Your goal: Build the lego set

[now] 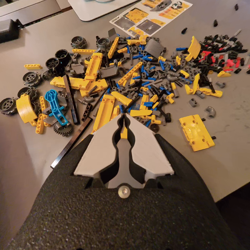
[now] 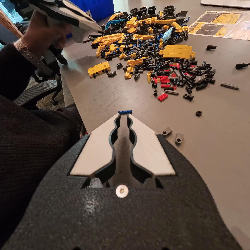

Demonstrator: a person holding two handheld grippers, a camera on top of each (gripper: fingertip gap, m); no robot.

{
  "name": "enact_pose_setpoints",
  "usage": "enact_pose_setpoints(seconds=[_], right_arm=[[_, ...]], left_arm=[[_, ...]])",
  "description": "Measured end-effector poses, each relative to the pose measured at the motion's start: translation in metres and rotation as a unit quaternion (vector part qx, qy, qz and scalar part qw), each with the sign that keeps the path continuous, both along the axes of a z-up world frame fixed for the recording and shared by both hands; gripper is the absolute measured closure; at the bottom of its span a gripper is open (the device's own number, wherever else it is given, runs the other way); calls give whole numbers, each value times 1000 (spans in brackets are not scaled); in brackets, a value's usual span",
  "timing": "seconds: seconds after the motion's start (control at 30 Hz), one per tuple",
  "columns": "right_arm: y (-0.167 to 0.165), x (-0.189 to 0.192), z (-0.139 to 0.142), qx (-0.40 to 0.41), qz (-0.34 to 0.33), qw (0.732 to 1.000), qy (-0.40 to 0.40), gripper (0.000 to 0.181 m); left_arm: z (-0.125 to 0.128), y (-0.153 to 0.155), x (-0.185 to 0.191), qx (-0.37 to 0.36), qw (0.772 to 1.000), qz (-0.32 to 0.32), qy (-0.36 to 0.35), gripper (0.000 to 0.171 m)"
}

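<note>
My left gripper (image 1: 124, 114) is shut, low over the near edge of a heap of yellow, blue, grey and black building parts (image 1: 135, 75). Its tips meet at the end of a thin black axle (image 1: 133, 103), next to a blue pin (image 1: 120, 108) and a long yellow panel (image 1: 104, 112). I cannot tell whether they pinch anything. The left gripper also shows in the right wrist view (image 2: 100, 31), held by a hand (image 2: 44, 35) at the heap's left side. My right gripper (image 2: 123, 114) is shut on a small blue pin (image 2: 125, 112), held crosswise at the tips above the bare grey table (image 2: 108, 94).
A yellow panel with black pins (image 1: 196, 133) lies apart on the right. Red and black pins (image 2: 182, 75) spread to the heap's right. Two grey connectors (image 2: 167, 131) lie by my right gripper. A sticker sheet (image 1: 151, 17) lies at the back. An office chair (image 2: 37, 90) stands off the table's left edge. There is about 30 cm between the tips of the two grippers. My left gripper is the nearer one to the thin black axle (image 1: 133, 103): about 5 cm, against 25 cm. It is also in sight in the right wrist view (image 2: 118, 44).
</note>
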State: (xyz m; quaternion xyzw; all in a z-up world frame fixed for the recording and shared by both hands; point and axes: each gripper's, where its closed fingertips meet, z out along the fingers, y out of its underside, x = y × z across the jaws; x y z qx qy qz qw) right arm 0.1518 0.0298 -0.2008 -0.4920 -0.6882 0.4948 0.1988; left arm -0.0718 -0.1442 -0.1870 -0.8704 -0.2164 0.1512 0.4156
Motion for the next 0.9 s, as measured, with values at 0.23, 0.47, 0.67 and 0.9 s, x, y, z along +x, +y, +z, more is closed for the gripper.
enact_pose_setpoints(seconds=[0.23,0.47,0.67,0.9], right_arm=[[0,0,-1,-3,0,1000,-4,172],[0,0,-1,-4,1,1000,-5,172],[0,0,-1,-7,3,1000,-6,172],[-1,0,-1,-7,4,1000,-6,172]], left_arm=[[-16,8,-2,-6,999,3,-39,170],[-29,9,-8,-38,998,19,-51,169],[-31,9,-13,-57,997,25,-38,160],[-34,13,-18,-79,996,19,-31,160]])
